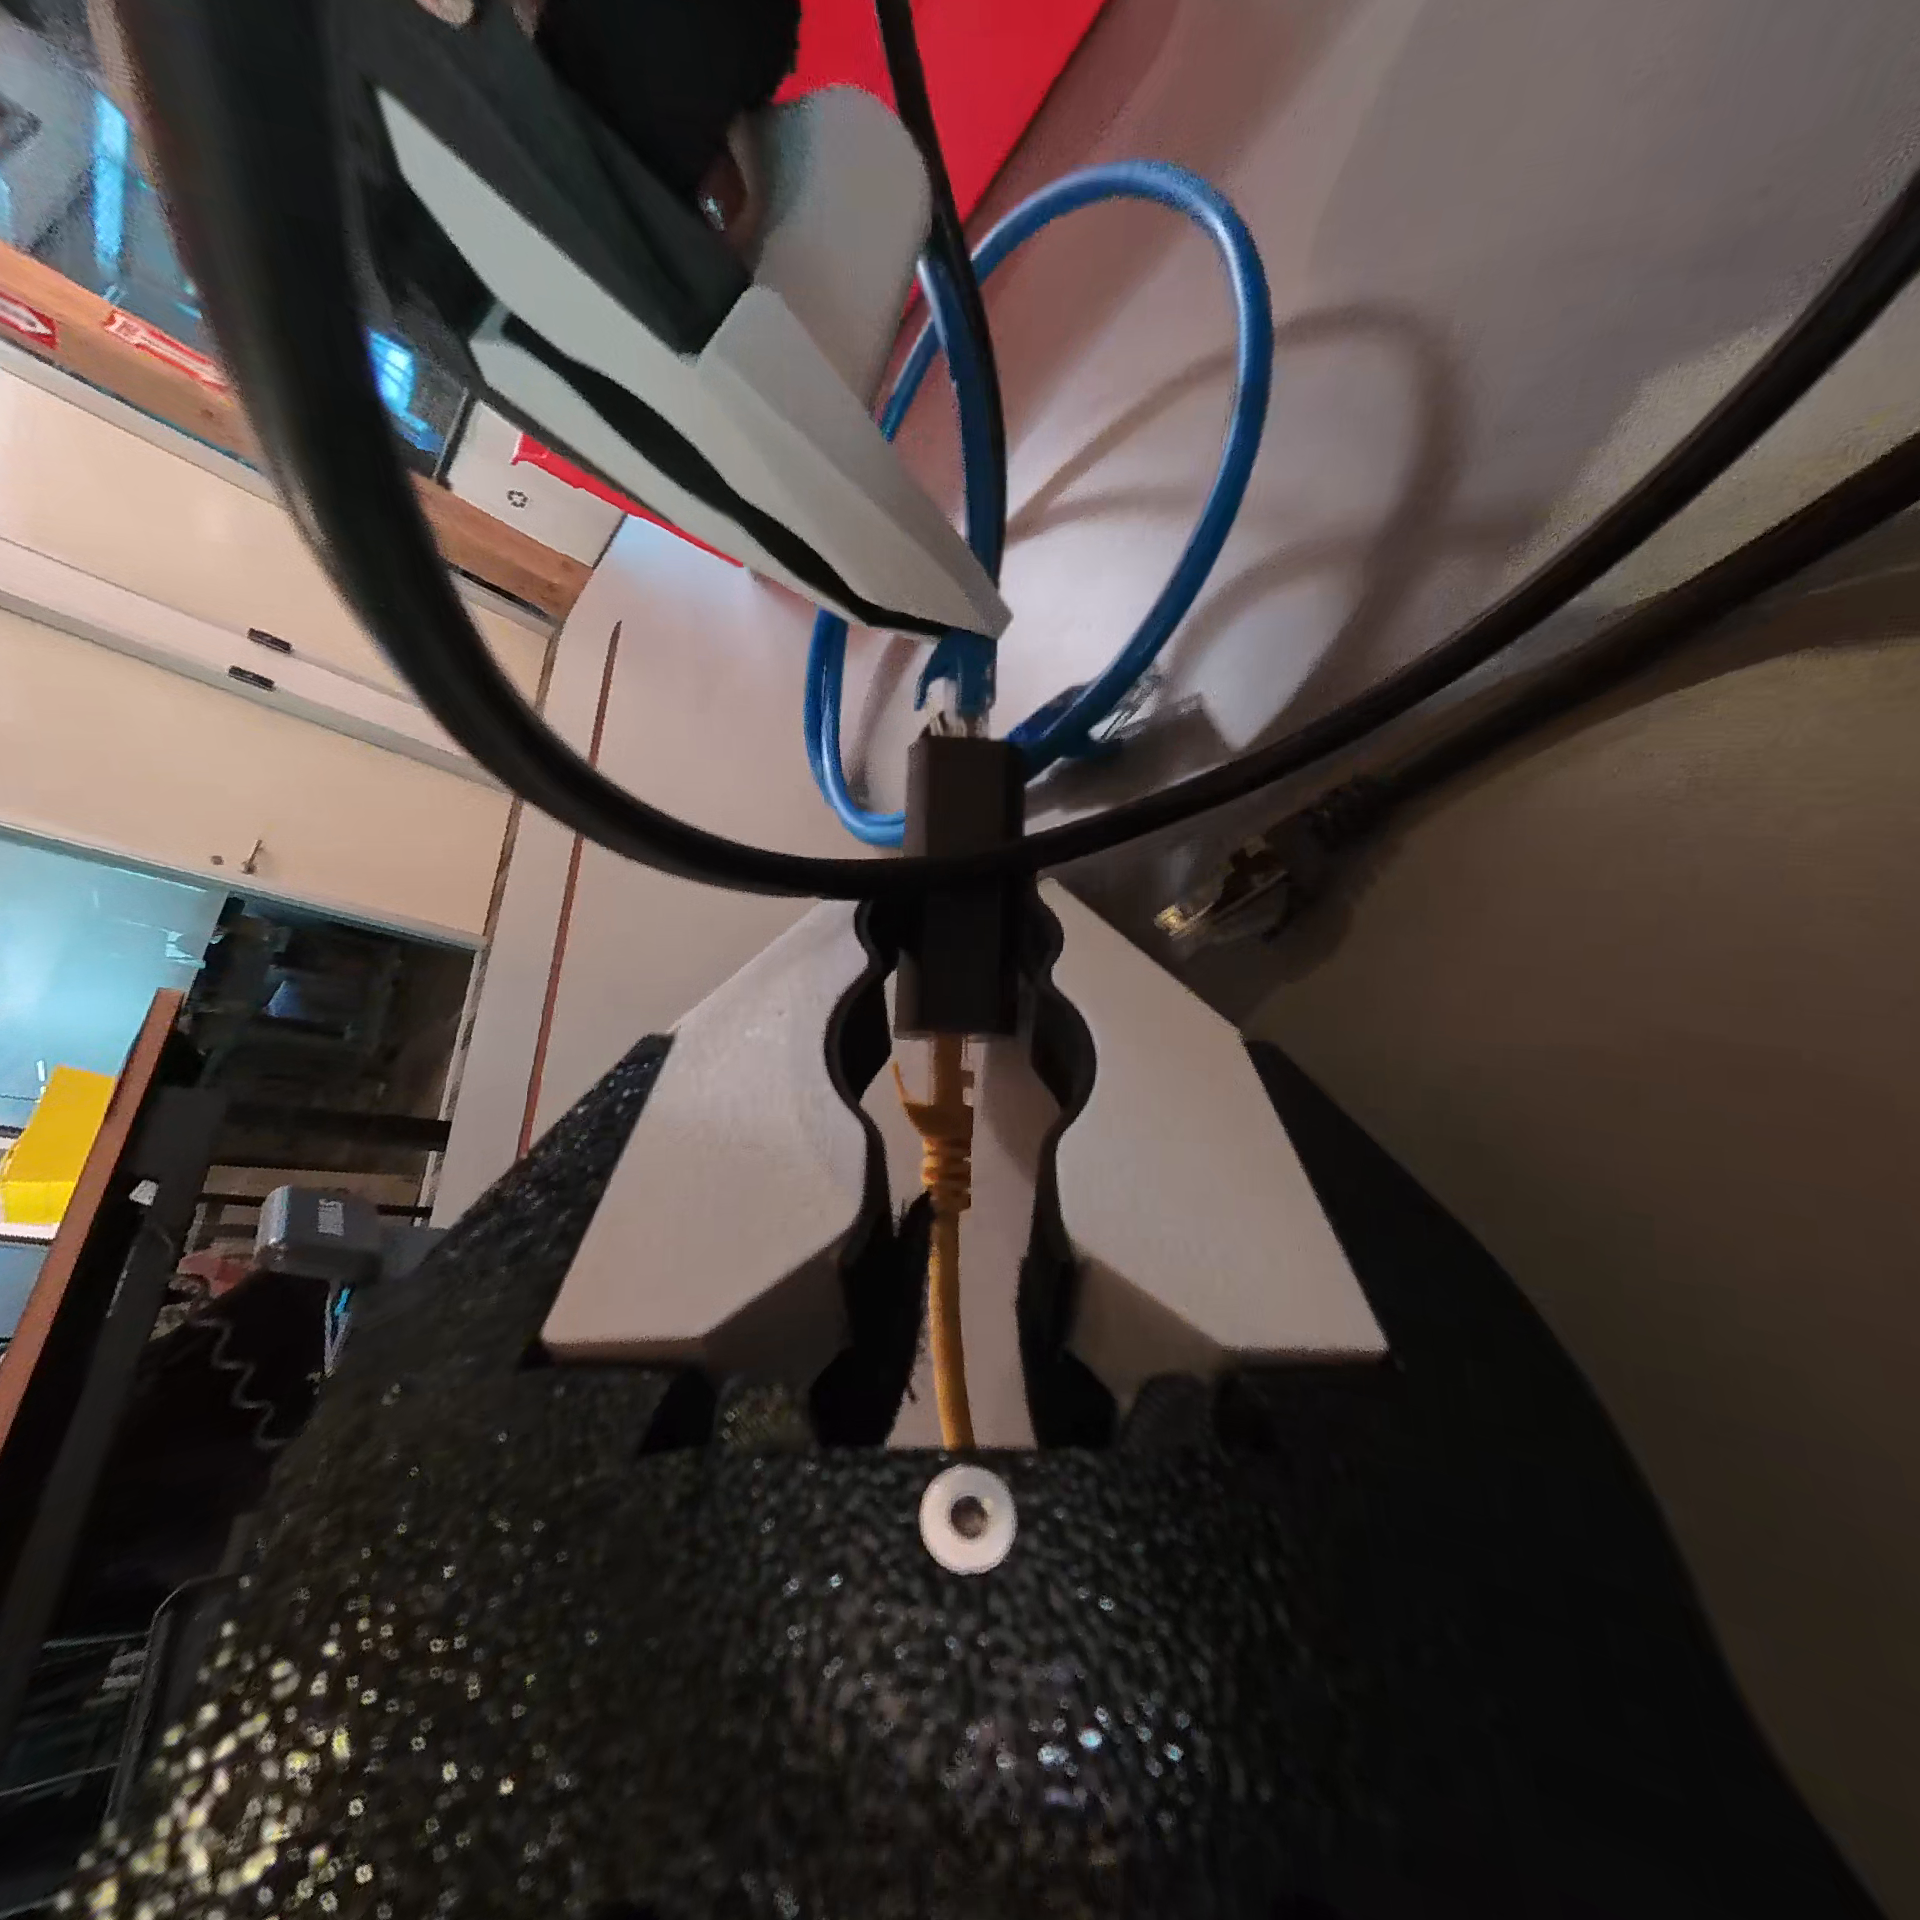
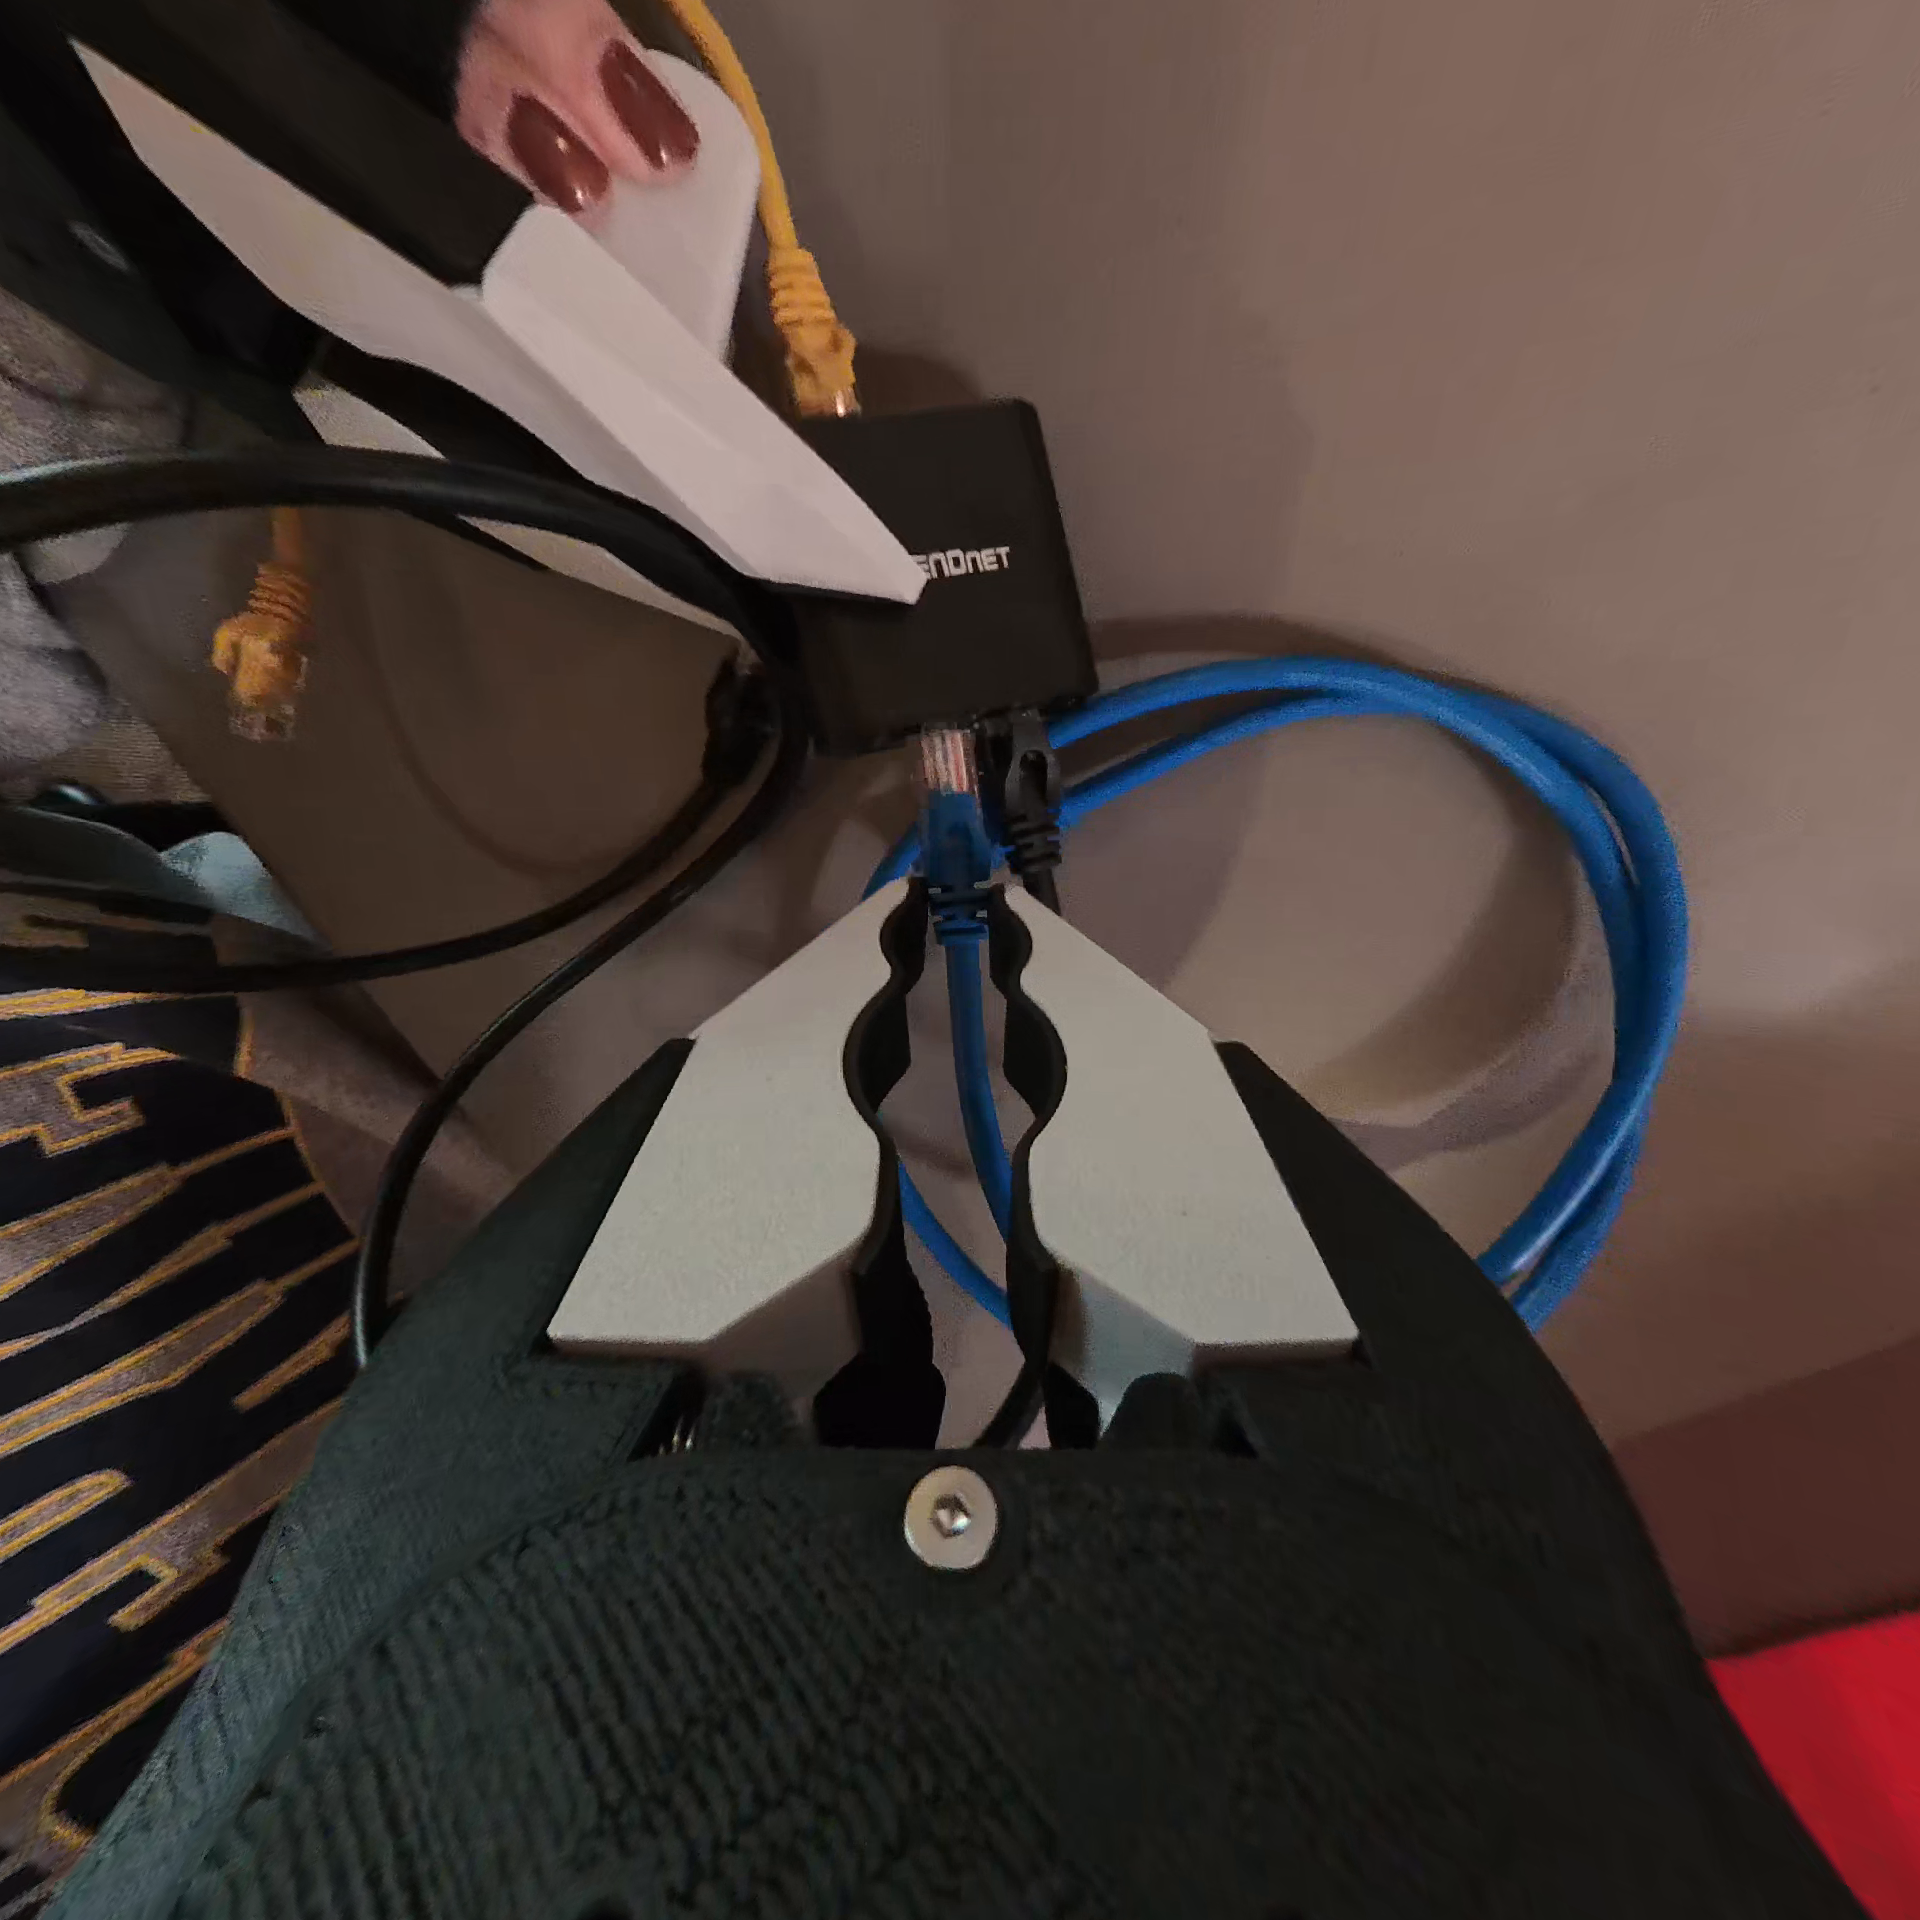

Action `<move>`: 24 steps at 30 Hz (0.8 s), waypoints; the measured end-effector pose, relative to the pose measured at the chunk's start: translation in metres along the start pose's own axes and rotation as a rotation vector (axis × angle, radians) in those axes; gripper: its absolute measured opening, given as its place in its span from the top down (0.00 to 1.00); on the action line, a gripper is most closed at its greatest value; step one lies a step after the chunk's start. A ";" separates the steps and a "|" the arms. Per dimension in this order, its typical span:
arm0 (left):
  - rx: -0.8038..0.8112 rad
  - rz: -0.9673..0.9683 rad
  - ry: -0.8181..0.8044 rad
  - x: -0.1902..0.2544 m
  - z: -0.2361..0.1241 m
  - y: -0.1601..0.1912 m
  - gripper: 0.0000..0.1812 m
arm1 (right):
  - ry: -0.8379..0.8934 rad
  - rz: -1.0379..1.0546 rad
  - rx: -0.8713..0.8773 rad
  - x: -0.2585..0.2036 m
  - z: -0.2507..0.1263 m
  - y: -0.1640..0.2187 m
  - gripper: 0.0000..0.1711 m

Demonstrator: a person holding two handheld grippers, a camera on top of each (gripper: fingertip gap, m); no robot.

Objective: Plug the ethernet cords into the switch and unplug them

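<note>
My left gripper [image 1: 956, 920] is shut on the small black switch [image 1: 961, 821], held off the surface. A yellow ethernet cord [image 1: 948, 1132] is plugged into its near end. In the right wrist view the switch [image 2: 966, 499] sits between the left gripper's white fingers [image 2: 727, 457]. My right gripper [image 2: 961, 909] is shut on the blue ethernet cord [image 2: 951, 831]. Its clear plug tip [image 2: 943, 756] is at the switch's port; I cannot tell if it is seated. A black cord's plug [image 2: 1027, 790] sits in the port beside it. The right gripper [image 1: 977, 623] also shows in the left wrist view.
The blue cord loops [image 2: 1621, 935] on the grey surface [image 2: 1455, 416] to the right. A black cable [image 1: 436, 665] arcs across in front of the switch. A loose yellow plug [image 2: 260, 644] hangs at left. A hand [image 2: 592, 135] holds the left gripper. Patterned fabric [image 2: 125, 1299] lies at lower left. Spacing between my two grippers at the tips: around 4 centimeters.
</note>
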State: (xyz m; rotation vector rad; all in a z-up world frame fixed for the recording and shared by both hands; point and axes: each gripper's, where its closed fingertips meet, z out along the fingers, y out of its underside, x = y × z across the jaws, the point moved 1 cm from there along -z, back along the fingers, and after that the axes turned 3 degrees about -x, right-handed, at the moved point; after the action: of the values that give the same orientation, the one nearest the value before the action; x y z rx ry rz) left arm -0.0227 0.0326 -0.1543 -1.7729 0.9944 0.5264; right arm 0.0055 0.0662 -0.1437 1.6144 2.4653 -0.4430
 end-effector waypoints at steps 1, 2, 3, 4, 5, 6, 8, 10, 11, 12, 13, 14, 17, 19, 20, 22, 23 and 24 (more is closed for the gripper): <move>-0.005 0.002 0.006 0.001 0.001 0.001 0.89 | -0.014 0.001 0.004 0.000 0.001 0.000 0.94; -0.007 0.002 0.010 0.002 0.001 0.001 0.89 | -0.027 -0.003 0.009 0.000 0.003 0.000 0.94; -0.005 0.000 0.012 0.002 0.000 0.002 0.89 | -0.041 -0.006 0.019 0.000 0.004 0.000 0.94; -0.002 -0.007 0.015 0.002 0.000 0.002 0.89 | -0.058 -0.009 0.033 0.000 0.004 0.000 0.94; 0.001 -0.014 0.019 0.002 -0.001 0.002 0.89 | -0.073 -0.016 0.047 -0.001 0.003 -0.001 0.94; 0.004 -0.016 0.023 0.002 -0.001 0.002 0.89 | -0.085 -0.029 0.060 -0.002 0.003 -0.001 0.94; 0.004 -0.007 0.028 0.003 -0.001 0.002 0.89 | -0.106 -0.055 0.080 -0.003 0.002 -0.001 0.94; 0.007 -0.001 0.029 0.003 -0.002 0.002 0.89 | -0.116 -0.086 0.114 -0.003 0.002 -0.002 0.94; 0.008 -0.003 0.030 0.003 -0.002 0.002 0.89 | -0.124 -0.089 0.135 -0.002 0.001 -0.003 0.94; 0.009 -0.008 0.032 0.003 -0.003 0.002 0.89 | -0.136 -0.088 0.157 -0.002 0.001 -0.003 0.94; 0.011 -0.012 0.034 0.003 -0.003 0.002 0.89 | -0.151 -0.085 0.176 -0.001 0.001 -0.003 0.94; 0.012 -0.013 0.035 0.004 -0.003 0.002 0.89 | -0.166 -0.076 0.191 -0.001 0.001 -0.003 0.94; 0.023 -0.027 0.035 0.004 -0.002 0.001 0.89 | -0.224 -0.039 0.243 -0.001 0.001 -0.004 0.94; 0.030 -0.055 0.040 0.003 -0.003 0.001 0.89 | -0.266 -0.007 0.273 -0.001 0.000 -0.005 0.94; 0.032 -0.062 0.042 0.003 -0.003 0.001 0.89 | -0.270 -0.003 0.278 -0.001 0.001 -0.005 0.94; 0.028 -0.061 0.050 0.004 -0.002 0.000 0.89 | -0.244 -0.029 0.274 -0.001 0.004 -0.003 0.95; 0.030 -0.066 0.052 0.005 -0.002 0.000 0.89 | -0.224 -0.049 0.272 -0.001 0.007 -0.003 0.94; 0.035 -0.076 0.055 0.005 -0.002 0.000 0.89 | -0.209 -0.069 0.274 -0.002 0.009 -0.003 0.94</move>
State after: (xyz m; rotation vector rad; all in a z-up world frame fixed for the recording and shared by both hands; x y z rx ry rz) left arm -0.0198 0.0287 -0.1567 -1.7951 0.9640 0.4124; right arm 0.0031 0.0607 -0.1510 1.4863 2.3887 -0.9452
